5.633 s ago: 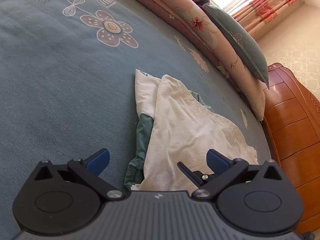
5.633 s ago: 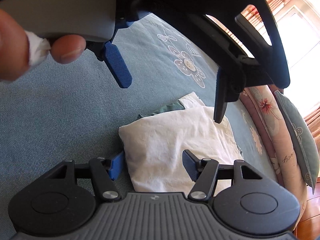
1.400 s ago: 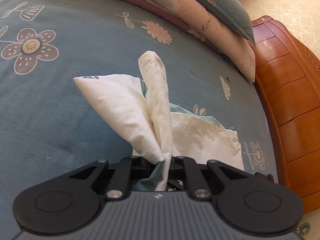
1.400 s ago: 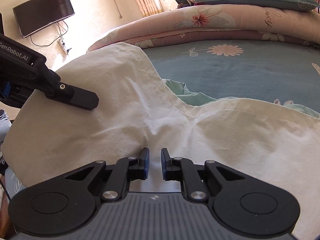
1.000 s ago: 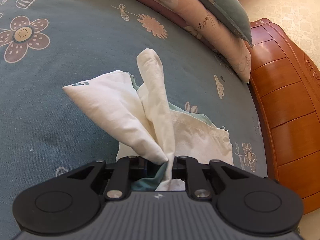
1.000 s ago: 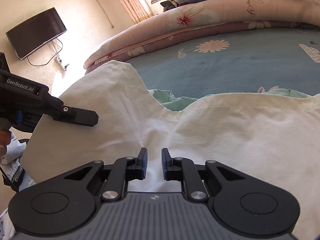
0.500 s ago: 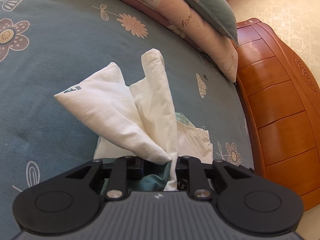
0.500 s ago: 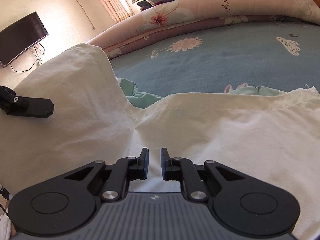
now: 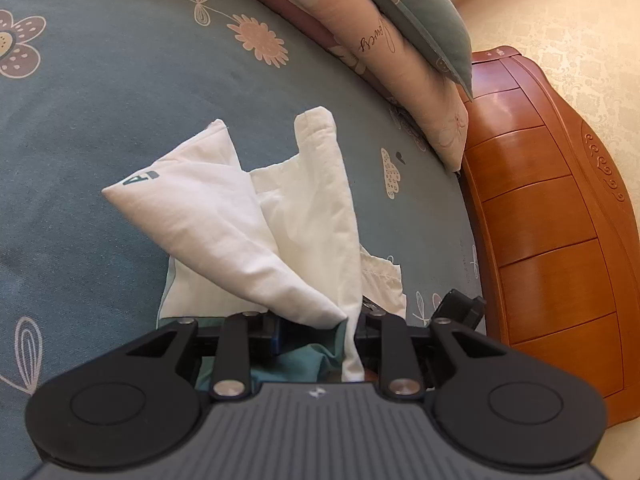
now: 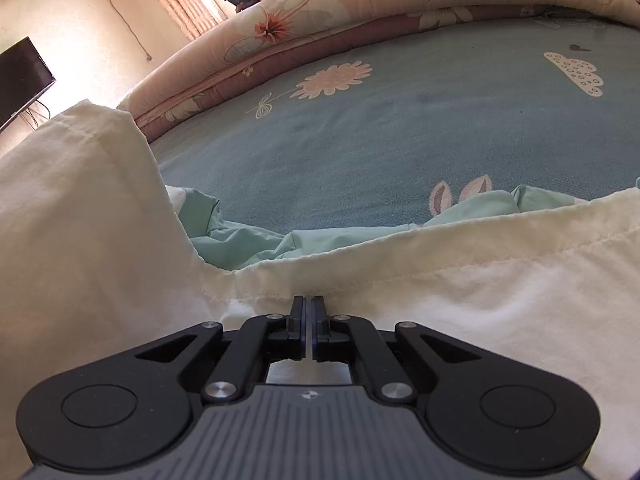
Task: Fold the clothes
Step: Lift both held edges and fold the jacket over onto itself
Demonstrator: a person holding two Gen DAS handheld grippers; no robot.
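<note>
The white shirt [image 9: 256, 232] is draping limp and light over the bed [image 9: 100, 100]; left hand-held gripper [image 9: 316, 330] is opening around bunched cloth, right hand-held gripper [image 10: 308, 316] is pressing together near its hem, the firmest hold.

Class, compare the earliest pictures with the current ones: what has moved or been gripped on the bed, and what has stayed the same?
Then both grippers stood open above the flat white garment. Now the left gripper has a bunched corner lifted between its jaws, which are opening. The right gripper, a second ago slightly open over the cloth, has shut at the hem, though a pinch is not clear. The blue bedsheet, pillows and wooden cabinet are unchanged.
</note>
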